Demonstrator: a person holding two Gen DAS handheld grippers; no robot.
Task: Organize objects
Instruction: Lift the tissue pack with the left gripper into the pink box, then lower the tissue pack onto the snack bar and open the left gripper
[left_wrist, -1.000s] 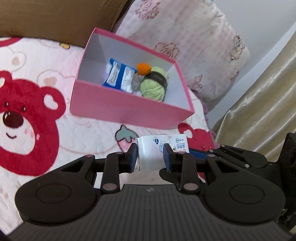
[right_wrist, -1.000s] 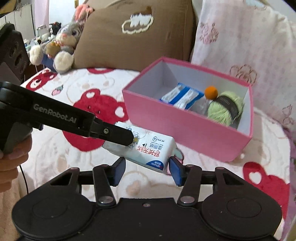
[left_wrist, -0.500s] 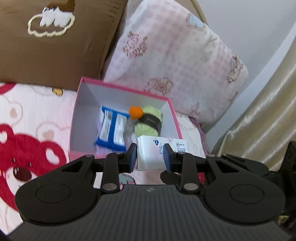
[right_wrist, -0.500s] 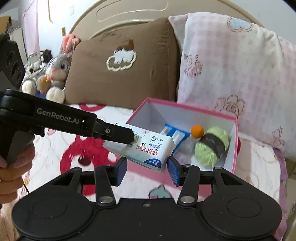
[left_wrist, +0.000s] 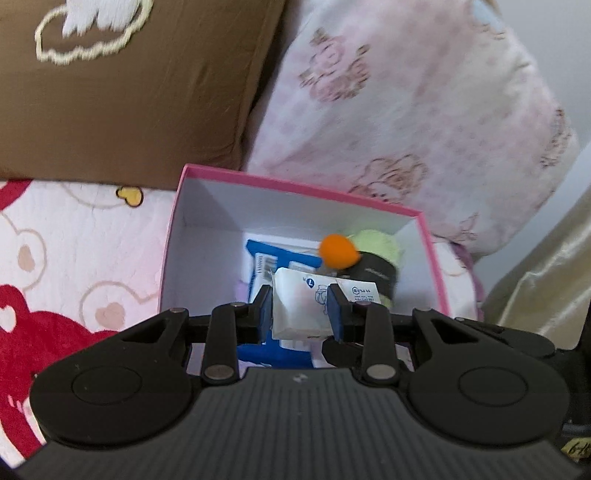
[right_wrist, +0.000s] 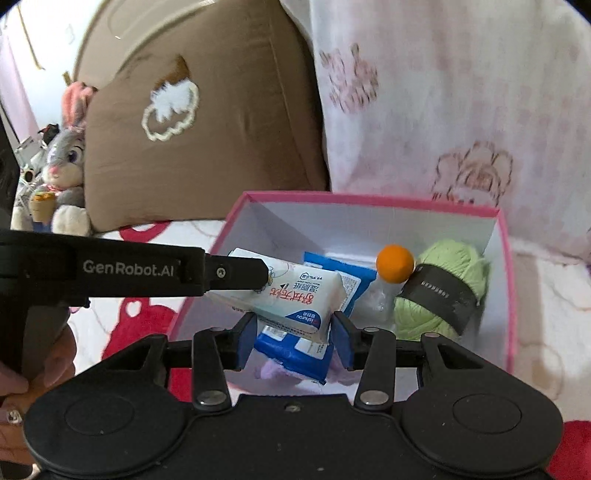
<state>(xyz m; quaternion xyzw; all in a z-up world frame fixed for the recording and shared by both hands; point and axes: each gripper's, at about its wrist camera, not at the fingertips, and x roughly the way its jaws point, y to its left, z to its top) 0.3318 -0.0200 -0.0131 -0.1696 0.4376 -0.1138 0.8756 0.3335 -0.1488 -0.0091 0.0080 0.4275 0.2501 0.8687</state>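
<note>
Left gripper (left_wrist: 300, 309) jaws: clamped on tissue pack (left_wrist: 301, 301).
Right gripper (right_wrist: 294, 341) jaws: closing, not touching pack.
Pack position: above pink box (right_wrist: 511, 295).

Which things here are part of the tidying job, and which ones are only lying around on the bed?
Part of the job:
- tissue pack, held by the left gripper above the box
- pink box
- blue pack, yarn and orange ball inside it
- right gripper, fingers either side of the tissue pack

Just lying about:
- brown pillow
- pink pillow
- plush rabbit
</note>
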